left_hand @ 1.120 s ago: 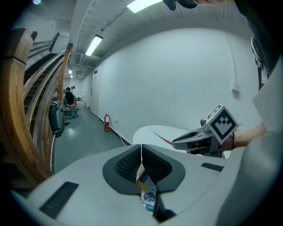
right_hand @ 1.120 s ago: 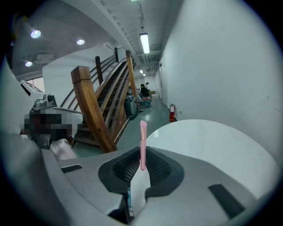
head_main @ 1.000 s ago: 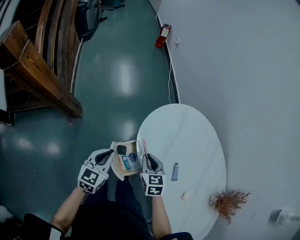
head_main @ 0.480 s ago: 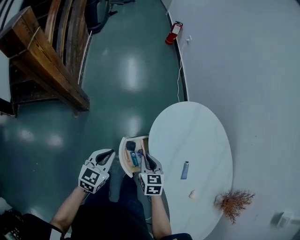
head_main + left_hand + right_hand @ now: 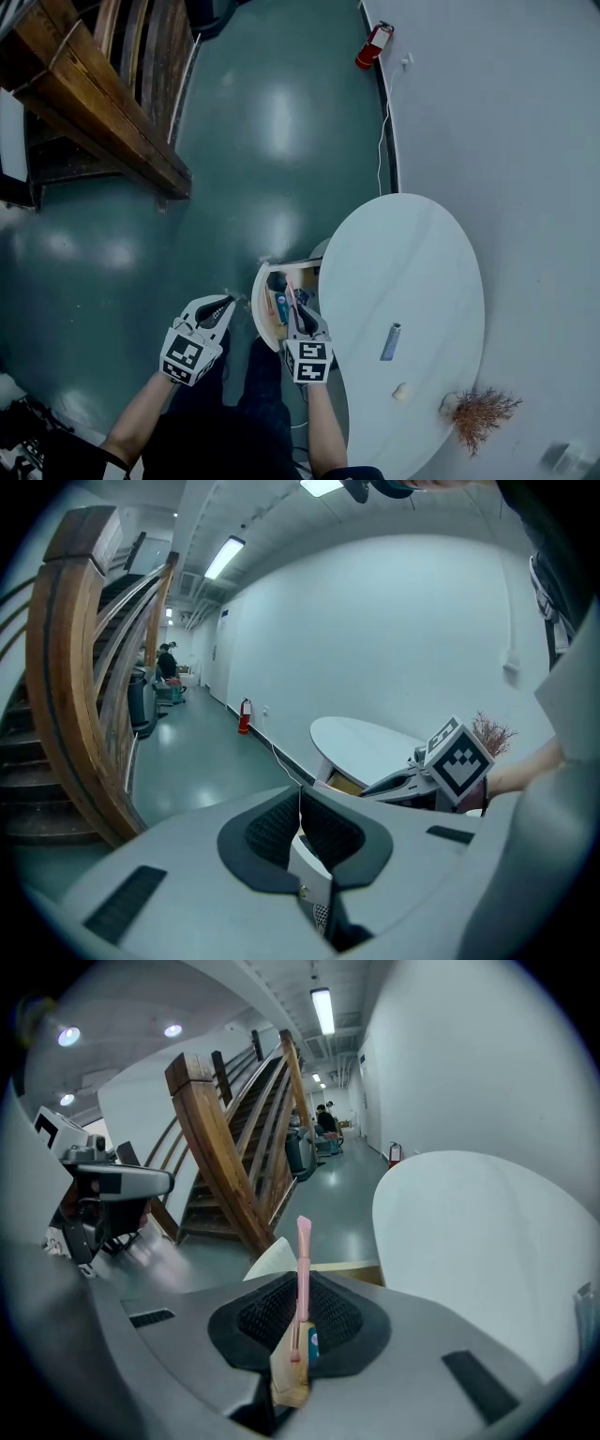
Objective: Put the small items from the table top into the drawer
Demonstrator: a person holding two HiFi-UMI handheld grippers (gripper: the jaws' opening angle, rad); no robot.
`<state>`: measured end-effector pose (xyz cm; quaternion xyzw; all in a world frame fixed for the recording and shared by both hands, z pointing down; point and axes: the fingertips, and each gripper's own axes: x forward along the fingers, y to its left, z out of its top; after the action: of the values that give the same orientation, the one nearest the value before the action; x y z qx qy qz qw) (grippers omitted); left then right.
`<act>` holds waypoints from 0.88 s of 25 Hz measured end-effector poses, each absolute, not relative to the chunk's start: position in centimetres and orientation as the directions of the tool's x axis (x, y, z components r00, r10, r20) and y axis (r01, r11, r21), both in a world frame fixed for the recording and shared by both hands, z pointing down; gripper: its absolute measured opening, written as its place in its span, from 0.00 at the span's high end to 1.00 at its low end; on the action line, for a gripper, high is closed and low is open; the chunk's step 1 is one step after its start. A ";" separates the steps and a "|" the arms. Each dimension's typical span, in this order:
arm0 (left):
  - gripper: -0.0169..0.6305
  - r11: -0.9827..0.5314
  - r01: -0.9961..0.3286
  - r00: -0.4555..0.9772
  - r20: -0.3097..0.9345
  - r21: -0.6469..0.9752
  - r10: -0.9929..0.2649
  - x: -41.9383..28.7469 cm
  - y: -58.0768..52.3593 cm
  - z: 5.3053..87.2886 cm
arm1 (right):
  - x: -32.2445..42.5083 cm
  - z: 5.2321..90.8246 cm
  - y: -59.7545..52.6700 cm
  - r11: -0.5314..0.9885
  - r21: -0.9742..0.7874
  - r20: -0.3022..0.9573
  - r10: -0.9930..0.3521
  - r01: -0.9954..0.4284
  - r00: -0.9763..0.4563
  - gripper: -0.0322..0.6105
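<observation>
The wooden drawer [image 5: 260,314] stands pulled out from the left edge of the white oval table [image 5: 412,272]. In it lie a blue item [image 5: 281,307] and a dark one [image 5: 275,281]. My right gripper [image 5: 295,314] hangs over the drawer, shut on a thin pink stick [image 5: 290,292] that juts out beyond the jaws [image 5: 303,1260]. My left gripper [image 5: 223,306] is left of the drawer over the floor, its pads [image 5: 281,827] pressed together with nothing between them. A small grey-blue tube [image 5: 390,341] and a small cream item [image 5: 401,391] lie on the table.
A dried reddish plant [image 5: 480,412] sits at the table's near right end. A white wall runs along the right, with a red fire extinguisher [image 5: 373,45] at its foot. A wooden staircase [image 5: 94,103] rises at the far left across the green floor.
My right gripper has sunk with the pink stick, from the table's edge to over the open drawer. The left gripper has also dropped a little beside the drawer.
</observation>
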<state>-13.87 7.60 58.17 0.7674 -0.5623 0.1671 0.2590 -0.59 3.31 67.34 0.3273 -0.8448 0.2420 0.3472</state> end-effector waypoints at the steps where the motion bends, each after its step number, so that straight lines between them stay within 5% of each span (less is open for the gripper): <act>1: 0.94 -0.231 -0.949 0.313 0.551 0.214 -0.774 -14.0 7.7 58.9 | -0.7 68.3 3.4 0.669 -0.184 0.752 -0.375 -0.720 -0.541 0.86; 22: 0.94 -0.142 -0.955 0.279 0.619 0.262 -0.734 -16.5 9.8 71.3 | -2.6 82.5 4.3 0.672 -0.227 0.844 -0.226 -0.705 -0.487 0.86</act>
<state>-16.47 9.83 71.28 0.7350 -0.5744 0.1752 0.3149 -2.60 4.34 82.50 0.2863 -0.8131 0.2868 0.4179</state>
